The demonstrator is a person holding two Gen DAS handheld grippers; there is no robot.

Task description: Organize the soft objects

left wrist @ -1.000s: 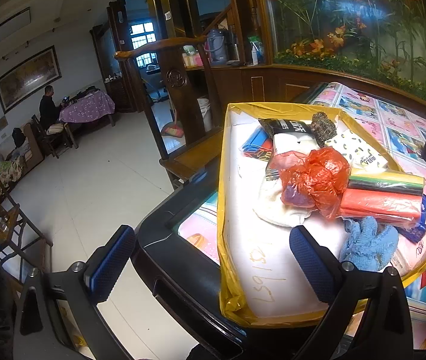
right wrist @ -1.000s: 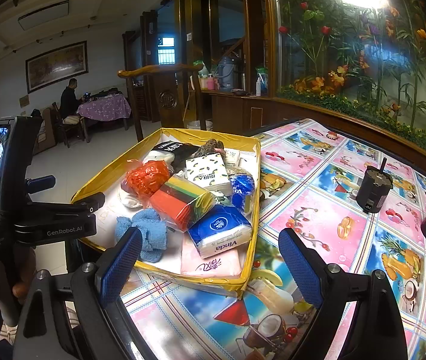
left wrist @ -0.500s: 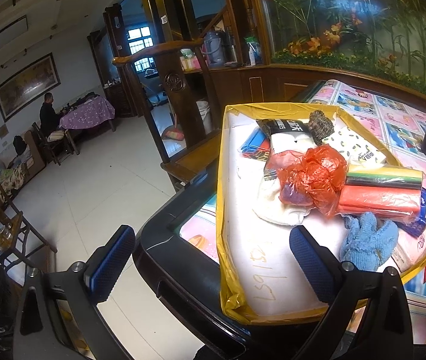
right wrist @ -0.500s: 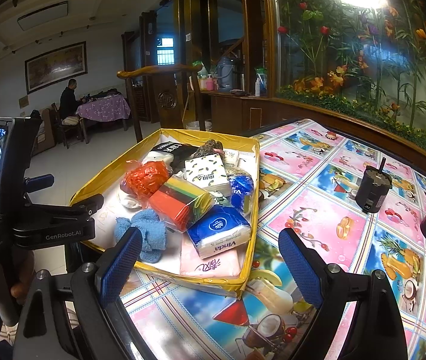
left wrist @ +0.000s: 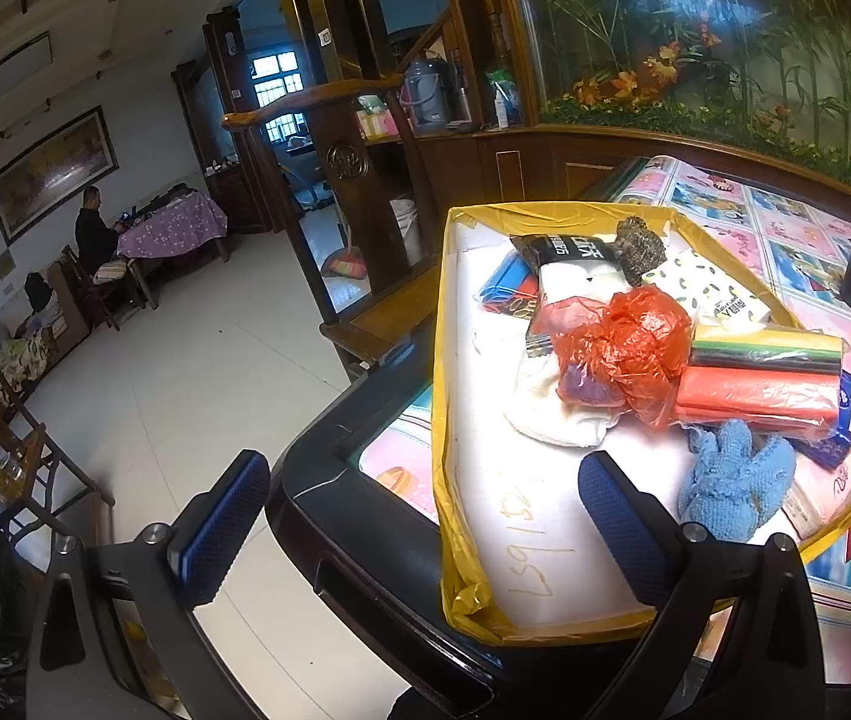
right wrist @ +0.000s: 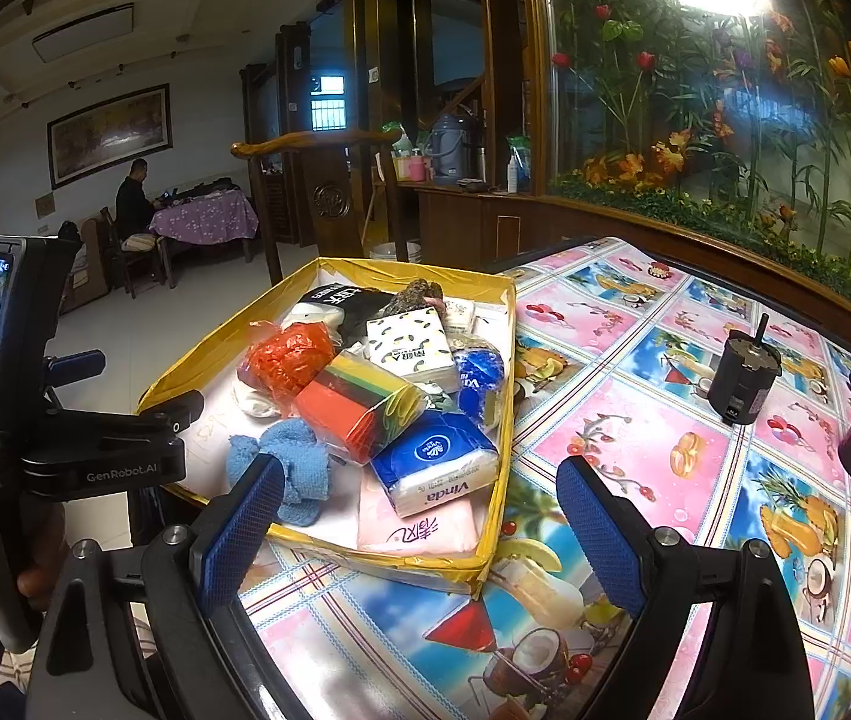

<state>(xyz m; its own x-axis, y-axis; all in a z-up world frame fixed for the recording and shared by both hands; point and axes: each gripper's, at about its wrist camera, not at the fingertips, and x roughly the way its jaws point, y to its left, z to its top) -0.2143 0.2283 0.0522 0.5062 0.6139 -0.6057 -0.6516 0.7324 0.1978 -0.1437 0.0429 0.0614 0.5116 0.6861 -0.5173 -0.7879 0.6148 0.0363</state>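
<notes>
Two hand-held grippers are in view, both with blue-padded fingers spread apart and holding nothing. The left hand-held gripper (left wrist: 425,516) hangs over the corner of the tabletop (right wrist: 635,420), one finger above the floor (left wrist: 185,372) and the other above the tray's near end. The right hand-held gripper (right wrist: 419,528) is low over the tabletop, just short of the tray.

Surface: the tabletop has a dark rim and a glossy cloth printed with fruit and drink panels. Two dark cylindrical motor-like parts (right wrist: 746,384) stand on it, well apart from the tray.

Room: white tiled floor, carved wooden chair back (right wrist: 317,180), a wall panel of painted flowers (right wrist: 725,90), a framed landscape (right wrist: 110,132), and a seated man (right wrist: 132,204) at a far table with a purple cloth.

Task items: a shallow tray edged in yellow tape (right wrist: 329,267) sits at the tabletop's corner and holds the soft goods: a blue knitted cloth (right wrist: 299,468), an orange plastic bag (right wrist: 287,354), a wrapped bundle of coloured bags (right wrist: 359,402), and tissue packs.

Writing: the blue tissue pack (right wrist: 437,462) reads "Vinda"; the left device body reads "GenRobot.AI" (right wrist: 122,473); handwritten figures on the tray's white floor (left wrist: 539,564) appear to be "L9151", though the reading is uncertain. The white spotted pack (right wrist: 410,342) and the pink pack (right wrist: 419,528) carry Chinese characters I cannot read.
</notes>
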